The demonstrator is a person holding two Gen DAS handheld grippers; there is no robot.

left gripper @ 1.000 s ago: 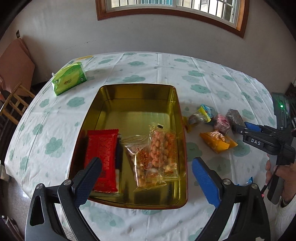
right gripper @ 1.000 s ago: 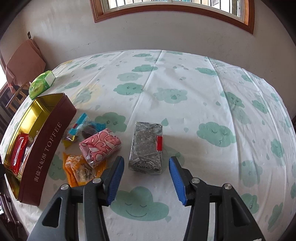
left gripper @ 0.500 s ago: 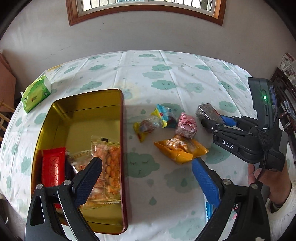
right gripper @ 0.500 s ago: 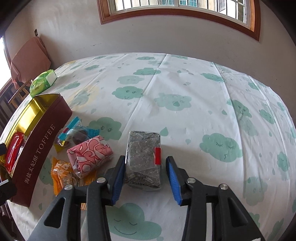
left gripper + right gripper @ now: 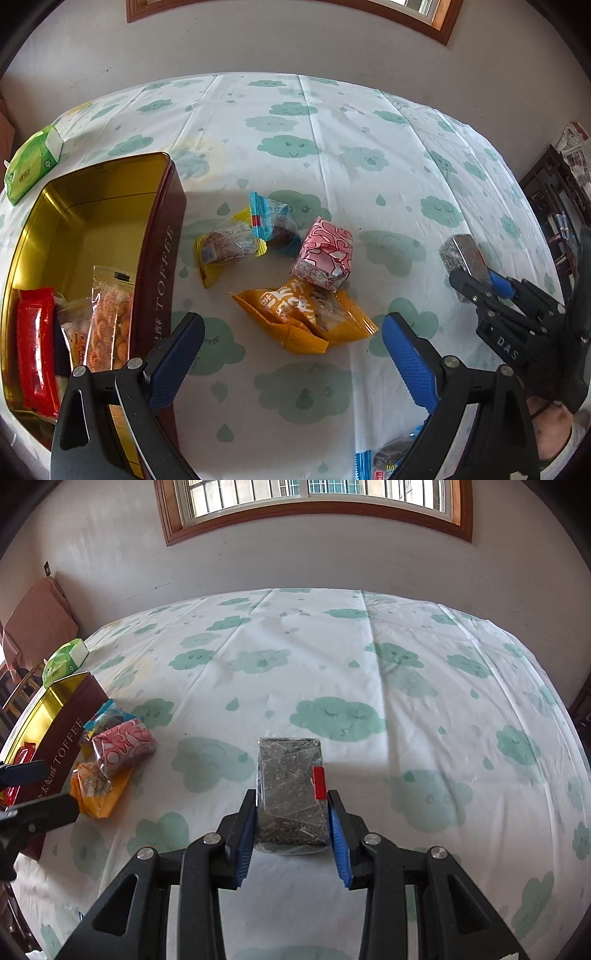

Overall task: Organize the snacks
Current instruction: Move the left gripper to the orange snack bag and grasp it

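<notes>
Your right hand-held gripper [image 5: 292,821] is clenched on the grey, speckled, film-wrapped block [image 5: 290,775], lifted over the cloud-print bench [image 5: 369,664]. Your left hand-held gripper [image 5: 291,350] is released above the crinkled orange packet [image 5: 295,314], beside the gold-lined rectangular tin [image 5: 162,258].

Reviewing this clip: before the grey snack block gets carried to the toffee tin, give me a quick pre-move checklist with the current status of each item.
1. Right gripper shut on the grey snack block, pads on both sides: ok.
2. Block gripped squarely, not slipping: cannot tell.
3. Block clear of the tablecloth: cannot tell.
4. Toffee tin open, bare floor at its far end: ok.
5. Left gripper open and empty, over the orange packet: ok.
6. Path to the tin crosses the pink packet and the other loose snacks: not ok if carried low.
</notes>
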